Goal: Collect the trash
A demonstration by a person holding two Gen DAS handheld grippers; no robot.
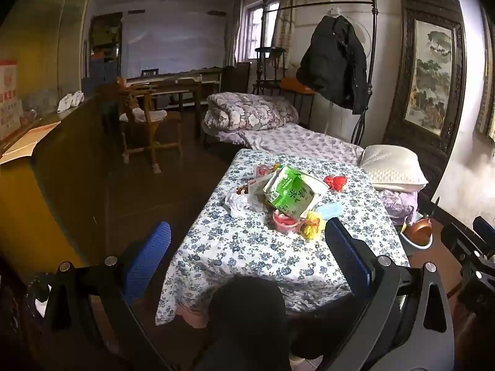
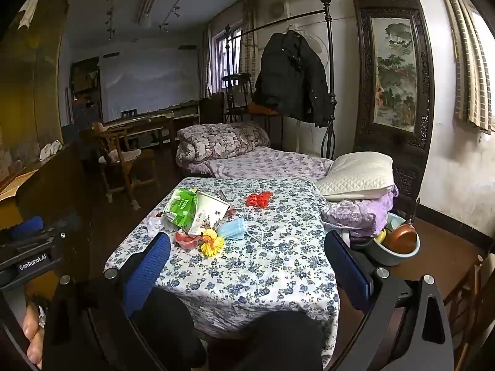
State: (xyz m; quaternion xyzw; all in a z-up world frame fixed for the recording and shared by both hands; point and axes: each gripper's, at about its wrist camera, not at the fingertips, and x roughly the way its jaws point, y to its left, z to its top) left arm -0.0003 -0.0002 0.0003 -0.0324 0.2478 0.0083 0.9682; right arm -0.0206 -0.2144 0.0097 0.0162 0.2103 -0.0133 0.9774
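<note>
A pile of trash lies on the flower-print tablecloth [image 1: 247, 256] [image 2: 278, 262]: a green carton [image 1: 289, 193] [image 2: 181, 208], a paper cup [image 2: 210, 213], crumpled white paper [image 1: 239, 202], a red plastic piece [image 1: 286, 221] [image 2: 185, 239], a yellow tuft [image 1: 312, 227] [image 2: 212, 244], a blue face mask [image 1: 331, 210] [image 2: 233, 228] and a red net [image 1: 335, 182] [image 2: 260, 199]. My left gripper [image 1: 247, 256] stands open short of the pile, nothing between its blue fingers [image 1: 148, 259]. My right gripper [image 2: 247, 266] is open too, held back from the pile with nothing in it.
A bed with a white pillow [image 2: 359, 174] and folded quilt [image 2: 219, 143] lies behind the table. A bowl with a brown pan [image 2: 399, 244] sits right of the table. A wooden chair [image 1: 145, 123] and a cabinet [image 1: 46, 185] stand at left.
</note>
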